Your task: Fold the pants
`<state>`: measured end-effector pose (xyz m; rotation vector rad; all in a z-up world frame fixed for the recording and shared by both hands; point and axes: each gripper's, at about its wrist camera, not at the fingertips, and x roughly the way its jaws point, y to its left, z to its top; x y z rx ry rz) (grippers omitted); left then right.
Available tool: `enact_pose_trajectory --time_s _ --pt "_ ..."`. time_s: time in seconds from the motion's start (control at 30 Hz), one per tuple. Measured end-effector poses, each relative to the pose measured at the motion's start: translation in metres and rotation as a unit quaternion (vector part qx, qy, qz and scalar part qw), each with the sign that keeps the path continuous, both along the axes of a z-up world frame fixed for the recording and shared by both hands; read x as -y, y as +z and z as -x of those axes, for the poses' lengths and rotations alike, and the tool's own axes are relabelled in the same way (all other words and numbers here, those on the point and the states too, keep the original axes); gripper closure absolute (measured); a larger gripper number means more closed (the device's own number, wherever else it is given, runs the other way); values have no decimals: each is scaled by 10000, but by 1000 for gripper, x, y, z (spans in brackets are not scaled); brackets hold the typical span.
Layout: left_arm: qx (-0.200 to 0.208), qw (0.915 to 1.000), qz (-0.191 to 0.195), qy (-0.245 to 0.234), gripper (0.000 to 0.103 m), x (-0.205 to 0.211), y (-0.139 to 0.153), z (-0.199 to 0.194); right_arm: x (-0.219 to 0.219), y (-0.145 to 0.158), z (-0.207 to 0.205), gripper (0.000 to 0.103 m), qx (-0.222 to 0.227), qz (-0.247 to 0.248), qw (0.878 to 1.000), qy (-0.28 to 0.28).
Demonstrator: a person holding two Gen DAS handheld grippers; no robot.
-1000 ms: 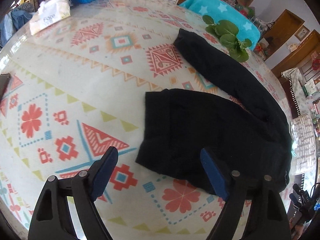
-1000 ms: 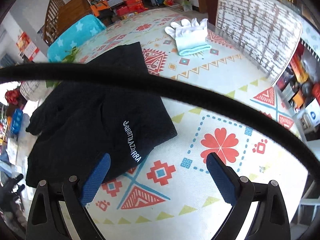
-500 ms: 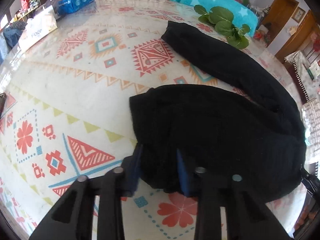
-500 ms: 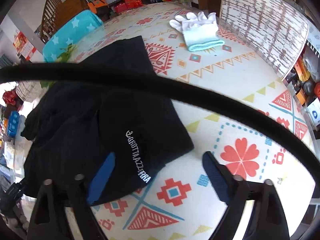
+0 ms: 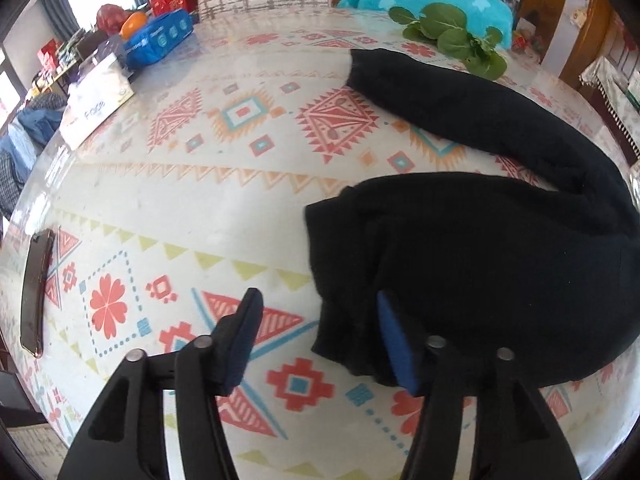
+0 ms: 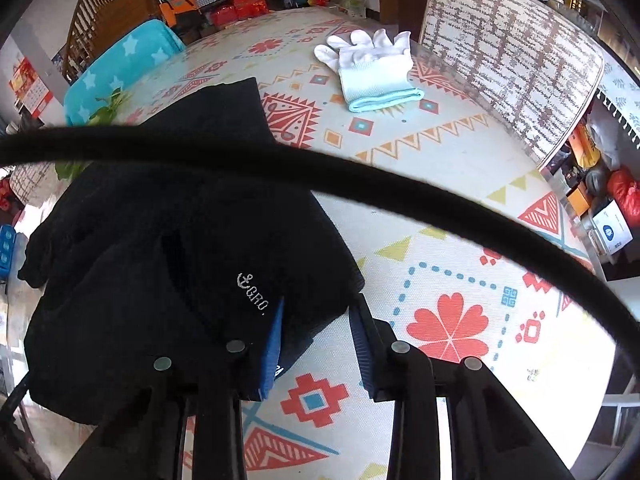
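Black pants [image 5: 480,264] lie on the patterned table, folded over, with one leg [image 5: 460,108] stretching to the far side. My left gripper [image 5: 320,332] is open above the near left corner of the pants; its right pad [image 5: 394,344] touches the cloth. In the right wrist view the pants [image 6: 180,240] show white lettering [image 6: 252,292]. My right gripper [image 6: 316,332] is partly closed around the pants' near corner, and the cloth sits between the pads.
White gloves [image 6: 372,64] lie at the far side. Green leaves [image 5: 452,36], a blue pack [image 5: 160,38] and a white bag [image 5: 96,100] sit near the far edge. A dark phone [image 5: 36,292] lies left. A black cable [image 6: 320,168] crosses the right view.
My left gripper shut near the pants' corner, then opened and drew back left. My right gripper moved onto the pants' corner and narrowed around it.
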<state>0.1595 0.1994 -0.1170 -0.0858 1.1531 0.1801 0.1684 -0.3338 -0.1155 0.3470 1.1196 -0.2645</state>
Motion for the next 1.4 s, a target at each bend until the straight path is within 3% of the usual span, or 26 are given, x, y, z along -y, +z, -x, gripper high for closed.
enact_pose_trajectory --time_s 0.07,0.13,0.33,0.53,0.63,0.77,0.93,1.13,1.33,1.37,1.4 --pt "16 9999 116 36 40 -9 4 3 0 1 2 52 -54 97 9999 -32" --pt "60 9998 -174 102 40 -16 13 7 2 4 5 38 -40 116 9999 -49" --pt "483 9962 588 428 40 -51 55 -3 15 41 16 38 353 322 9989 -27" --pt "739 9943 756 166 40 -37 79 -74 11 70 -37 37 631 193 9968 448" --pt "702 9940 830 100 40 -28 71 -122 1 77 -81 35 712 161 9950 678" --pt "482 9949 884 85 40 -23 43 -187 -22 70 -142 34 623 501 9921 964" --pt "331 9961 816 -91 40 -17 11 -242 -18 49 -199 34 474 198 9955 794" --pt "257 9931 1121 -241 40 -16 -15 -271 -5 26 -252 34 224 51 9980 582" --pt "329 9938 955 -463 35 -2 -18 -286 -12 -4 -275 34 -89 218 9980 593" --pt "324 9943 834 -573 38 4 -18 -287 -15 -7 -278 33 -111 306 9975 623" --pt "351 9944 704 -711 48 10 -17 -286 -18 -7 -278 33 -89 389 9971 643"
